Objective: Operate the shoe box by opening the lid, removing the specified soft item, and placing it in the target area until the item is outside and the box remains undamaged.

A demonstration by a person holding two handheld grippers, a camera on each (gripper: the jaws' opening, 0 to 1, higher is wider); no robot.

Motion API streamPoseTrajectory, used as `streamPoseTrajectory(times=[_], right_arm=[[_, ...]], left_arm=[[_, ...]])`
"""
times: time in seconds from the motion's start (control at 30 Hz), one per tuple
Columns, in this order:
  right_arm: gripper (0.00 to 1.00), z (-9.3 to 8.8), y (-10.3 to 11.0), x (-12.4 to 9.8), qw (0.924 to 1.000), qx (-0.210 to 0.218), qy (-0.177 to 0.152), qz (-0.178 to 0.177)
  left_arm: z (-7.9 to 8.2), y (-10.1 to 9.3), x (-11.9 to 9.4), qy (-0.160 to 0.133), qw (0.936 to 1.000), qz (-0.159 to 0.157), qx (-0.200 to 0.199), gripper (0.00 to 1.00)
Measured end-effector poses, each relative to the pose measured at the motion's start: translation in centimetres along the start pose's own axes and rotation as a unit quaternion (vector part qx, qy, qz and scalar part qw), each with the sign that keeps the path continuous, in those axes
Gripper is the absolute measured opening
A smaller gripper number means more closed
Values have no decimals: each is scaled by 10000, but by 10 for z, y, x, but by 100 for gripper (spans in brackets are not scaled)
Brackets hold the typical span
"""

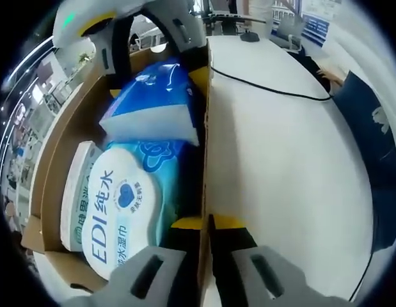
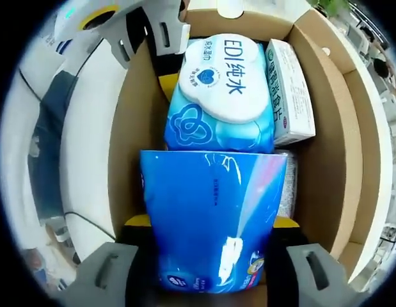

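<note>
An open cardboard shoe box (image 1: 57, 147) stands on a white table. My left gripper (image 1: 208, 224) straddles the box's right wall (image 1: 207, 160), one yellow-tipped jaw inside and one outside, shut on it. Inside lie an EDI wet-wipes pack (image 1: 124, 204), a small white-and-green carton (image 1: 73, 192) and a soft blue tissue pack (image 1: 153, 96). In the right gripper view, my right gripper (image 2: 210, 224) is shut on the blue tissue pack (image 2: 213, 211), which stands up between the jaws above the wipes pack (image 2: 223, 89). The left gripper (image 2: 153, 64) shows at the box wall (image 2: 124, 128).
The white table (image 1: 274, 160) stretches beside the box, with a black cable (image 1: 268, 89) across it. A dark blue cloth (image 1: 370, 141) lies at the table's edge. The small carton (image 2: 290, 89) sits along the box's other wall. Office furniture shows beyond.
</note>
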State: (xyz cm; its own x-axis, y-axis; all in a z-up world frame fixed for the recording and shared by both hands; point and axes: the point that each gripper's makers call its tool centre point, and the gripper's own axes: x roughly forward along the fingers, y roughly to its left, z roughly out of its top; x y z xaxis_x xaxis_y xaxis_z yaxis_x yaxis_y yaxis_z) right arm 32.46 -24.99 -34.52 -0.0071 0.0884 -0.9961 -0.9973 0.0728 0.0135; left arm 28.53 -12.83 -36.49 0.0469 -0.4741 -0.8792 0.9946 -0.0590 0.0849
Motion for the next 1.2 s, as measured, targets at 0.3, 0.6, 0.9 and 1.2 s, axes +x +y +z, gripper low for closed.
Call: streamPoseTrajectory(times=[0.3,0.6,0.9,1.2], right_arm=[[64,1,3,-13,9998,-17,-191,-33],[64,10,2,-32,9991,-354,-198,-124],[64,2,1,-34,9996,-208,20,-189],[64,2,-3,-45,9995,-140,142,-237]], left_arm=[[0,0,1,-5,10000,-16,-13,1],[-1,0,1,-5,10000,-30,18,1],[0,-1,1,-5,10000,-4,23,1],[-1,-1,1,-5,10000,-10,38,1]])
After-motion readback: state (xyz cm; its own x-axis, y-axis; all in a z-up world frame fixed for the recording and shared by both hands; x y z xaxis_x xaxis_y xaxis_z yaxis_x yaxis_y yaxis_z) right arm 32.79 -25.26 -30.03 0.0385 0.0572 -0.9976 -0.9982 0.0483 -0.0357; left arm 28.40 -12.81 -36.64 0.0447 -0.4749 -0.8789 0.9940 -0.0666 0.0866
